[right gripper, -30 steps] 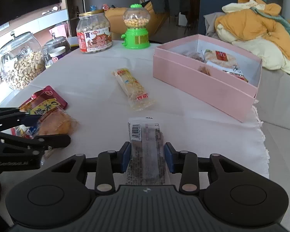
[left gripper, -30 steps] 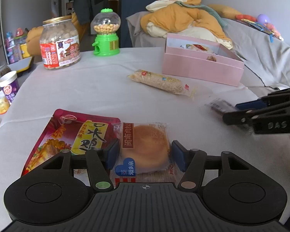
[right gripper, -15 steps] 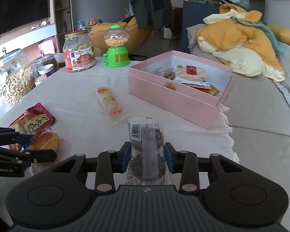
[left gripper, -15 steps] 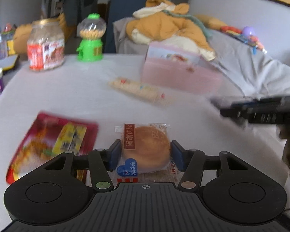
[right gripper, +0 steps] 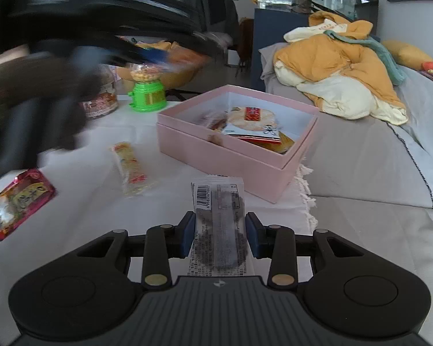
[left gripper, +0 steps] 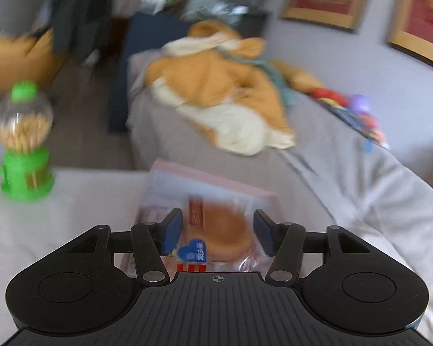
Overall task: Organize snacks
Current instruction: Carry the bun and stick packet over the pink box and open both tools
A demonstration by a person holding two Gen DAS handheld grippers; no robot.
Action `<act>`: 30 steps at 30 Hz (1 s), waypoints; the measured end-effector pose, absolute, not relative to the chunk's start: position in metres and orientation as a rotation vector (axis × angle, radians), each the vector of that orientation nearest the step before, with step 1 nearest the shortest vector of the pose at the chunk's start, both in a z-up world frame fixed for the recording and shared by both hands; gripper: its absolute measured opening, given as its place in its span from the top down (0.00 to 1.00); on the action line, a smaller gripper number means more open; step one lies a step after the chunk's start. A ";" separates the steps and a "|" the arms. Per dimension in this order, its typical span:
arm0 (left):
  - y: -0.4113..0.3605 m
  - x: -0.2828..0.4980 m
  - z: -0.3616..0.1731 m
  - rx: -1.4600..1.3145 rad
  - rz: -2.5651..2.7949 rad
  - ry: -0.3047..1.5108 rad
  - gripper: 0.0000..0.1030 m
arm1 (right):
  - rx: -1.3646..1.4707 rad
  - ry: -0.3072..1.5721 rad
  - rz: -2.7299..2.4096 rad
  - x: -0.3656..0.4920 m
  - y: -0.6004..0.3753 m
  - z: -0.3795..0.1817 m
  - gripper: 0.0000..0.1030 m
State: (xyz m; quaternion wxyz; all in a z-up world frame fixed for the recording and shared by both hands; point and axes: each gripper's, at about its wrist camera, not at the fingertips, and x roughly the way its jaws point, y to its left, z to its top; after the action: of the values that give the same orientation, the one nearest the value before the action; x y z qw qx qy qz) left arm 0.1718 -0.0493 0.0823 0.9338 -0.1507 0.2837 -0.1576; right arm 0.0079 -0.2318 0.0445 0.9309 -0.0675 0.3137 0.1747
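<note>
My left gripper (left gripper: pixel 218 232) carries a round golden bun in a clear packet (left gripper: pixel 225 230) between its blue pads, and its jaws are closing on it. The bun hangs in the air just in front of the blurred pink box (left gripper: pixel 216 184). In the right wrist view the left gripper (right gripper: pixel 158 54) is a dark blur at the upper left, above the table. My right gripper (right gripper: pixel 219 235) is shut on a white-wrapped dark snack bar (right gripper: pixel 219 207) with a barcode. That bar points at the near corner of the open pink box (right gripper: pixel 225 155), which holds several snack packets.
On the white tablecloth lie a long cracker packet (right gripper: pixel 130 167) and a red pouch (right gripper: pixel 17 201). A green gumball dispenser (right gripper: pixel 147 98) and a snack jar (right gripper: pixel 101 101) stand at the back. A grey sofa with an orange blanket (right gripper: pixel 332 66) borders the table on the right.
The left gripper has lifted the bun off the table and swung it right, up to the pink box. The right gripper has edged closer to the box with the bar.
</note>
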 end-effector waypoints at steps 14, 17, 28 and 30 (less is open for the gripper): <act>0.010 0.063 0.058 -0.301 -0.325 0.629 0.44 | -0.144 0.703 0.343 0.031 -0.227 0.034 0.64; 0.029 0.020 0.048 -0.297 -0.306 0.640 0.44 | -0.163 0.692 0.347 0.030 -0.220 0.044 0.64; 0.120 -0.049 0.032 -0.337 -0.047 0.632 0.44 | -0.058 0.602 0.311 0.142 -0.210 0.162 0.27; 0.132 -0.058 0.031 -0.342 -0.012 0.621 0.44 | -0.082 0.621 0.271 0.174 -0.203 0.170 0.13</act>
State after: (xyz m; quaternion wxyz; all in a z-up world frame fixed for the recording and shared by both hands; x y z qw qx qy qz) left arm -0.0579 0.1316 0.0314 0.9378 -0.1676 0.3041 -0.0060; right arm 0.1744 -0.2035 0.1697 0.9424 -0.0401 0.3045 0.1327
